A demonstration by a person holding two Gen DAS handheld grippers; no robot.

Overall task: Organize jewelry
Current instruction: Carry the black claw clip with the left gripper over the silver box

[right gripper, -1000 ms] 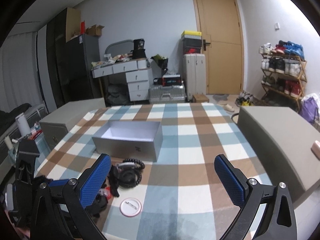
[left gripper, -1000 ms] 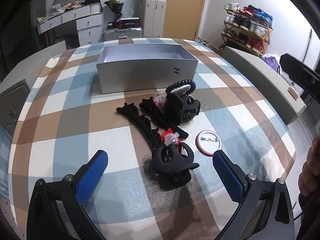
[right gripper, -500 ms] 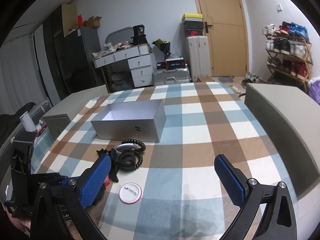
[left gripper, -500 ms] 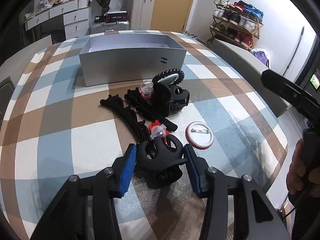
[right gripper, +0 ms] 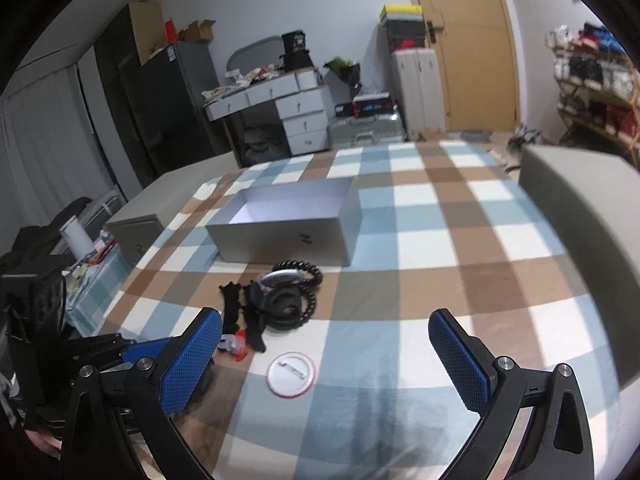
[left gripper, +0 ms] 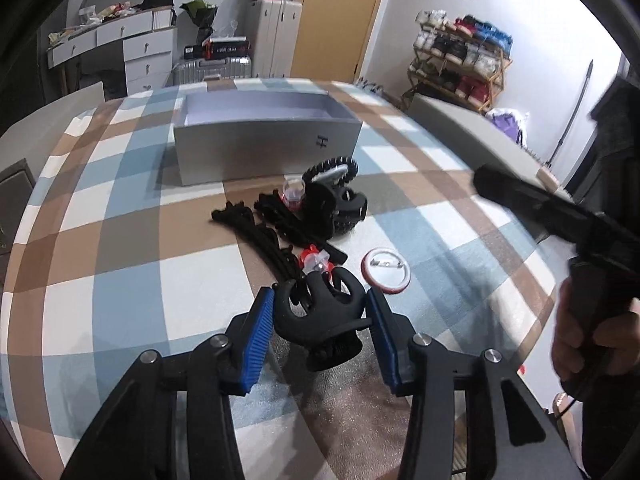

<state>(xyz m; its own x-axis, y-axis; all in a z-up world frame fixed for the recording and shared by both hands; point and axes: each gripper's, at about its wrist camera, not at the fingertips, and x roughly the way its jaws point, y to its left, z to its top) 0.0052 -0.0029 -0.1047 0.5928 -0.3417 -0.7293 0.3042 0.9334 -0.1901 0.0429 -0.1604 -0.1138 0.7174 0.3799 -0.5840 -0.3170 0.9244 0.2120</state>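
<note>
Now the left fingers have closed on a claw clip

On the checked worktop [left gripper: 120, 280] the silver box [left gripper: 264, 148] stands open and empty; the left gripper [left gripper: 320, 334], wide a second ago, pinches the black claw clip [left gripper: 320, 316] near the pile, so the first item looks ready to carry over. The right gripper [right gripper: 324, 364] hangs open above the round pin badge [right gripper: 291, 374].

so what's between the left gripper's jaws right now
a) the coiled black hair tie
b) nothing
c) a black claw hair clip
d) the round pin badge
c: in the left wrist view the left gripper has its blue pads pressed against either side of the black claw hair clip, while the round pin badge lies untouched on the cloth beyond it.
</note>
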